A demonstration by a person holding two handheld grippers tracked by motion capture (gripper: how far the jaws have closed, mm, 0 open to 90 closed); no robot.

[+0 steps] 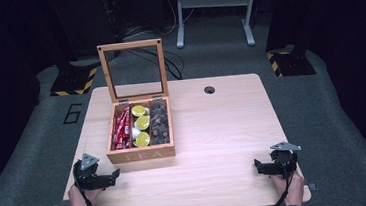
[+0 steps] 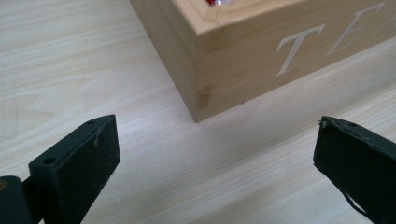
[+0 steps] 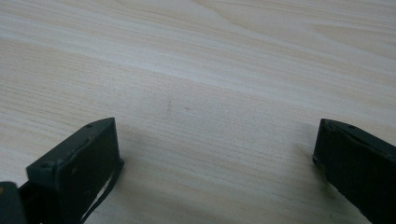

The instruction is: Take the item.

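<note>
Tea box (image 1: pixel 141 154) left-centre on table (image 1: pixel 223 129) (lid upright behind); packets, probably tea, inside.

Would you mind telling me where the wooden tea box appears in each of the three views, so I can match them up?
High view: the tea box sits left of centre, lid raised, just beyond the left gripper.
Left gripper view: its front corner fills the top, ahead of open jaws.
Right gripper view: not in it; bare table.
Shared landmark: the pale "TEA" lettering.
</note>
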